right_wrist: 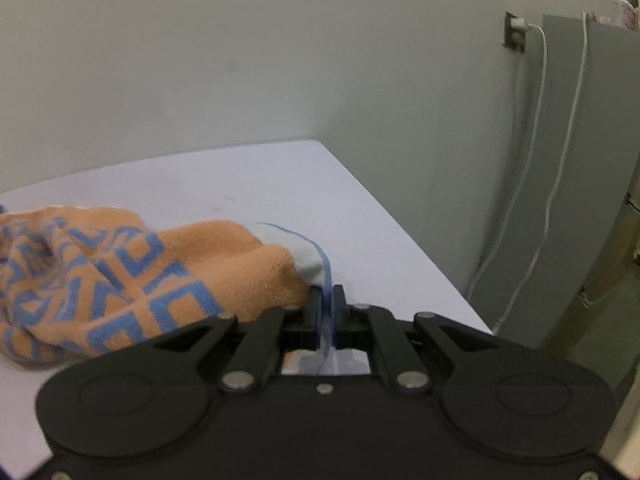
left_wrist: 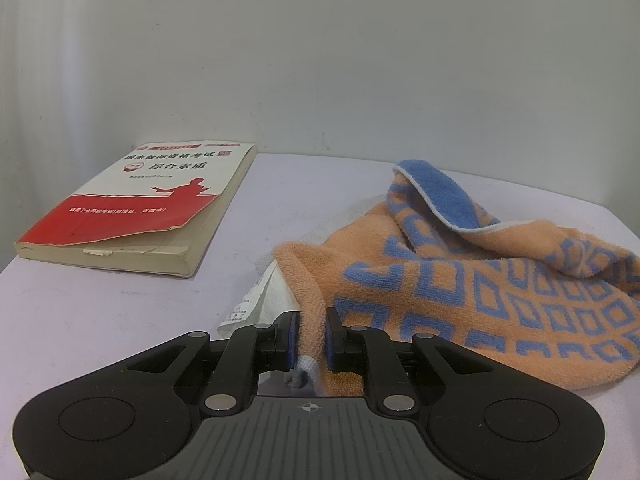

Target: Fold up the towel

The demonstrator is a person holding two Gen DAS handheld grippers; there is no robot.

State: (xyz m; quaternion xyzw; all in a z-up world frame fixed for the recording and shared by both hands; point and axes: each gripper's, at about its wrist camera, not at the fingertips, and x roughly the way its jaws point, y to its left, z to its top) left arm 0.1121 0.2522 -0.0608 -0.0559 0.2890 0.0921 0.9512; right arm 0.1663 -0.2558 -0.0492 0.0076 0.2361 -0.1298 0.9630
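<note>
Towel is bunched up on the pale counter, orange terry with a blue square pattern, and one flap is flipped over at the top so you can see its plain blue backside. It's pretty crumpled, nowhere near flat.

Left gripper has its two blue-padded fingers pinched in tight on a rolled orange edge of the towel, so it's clamped on fabric with just the cloth thickness between them. A white care label with tiny print sticks out from under the towel just left of that grip.

Right gripper is closed down too, squeezing a thin bit of the towel's pale border with the blue stripe. The rest of the cloth trails off to the left from there, partly blurry in that view.

Off to the left on the counter, well apart from the towel, there's a worn paperback book with a red and white cover and Chinese text, corner of the cover curling up. Right wrist view also shows a wall outlet with a white cable hanging down beside a grey cabinet.
</note>
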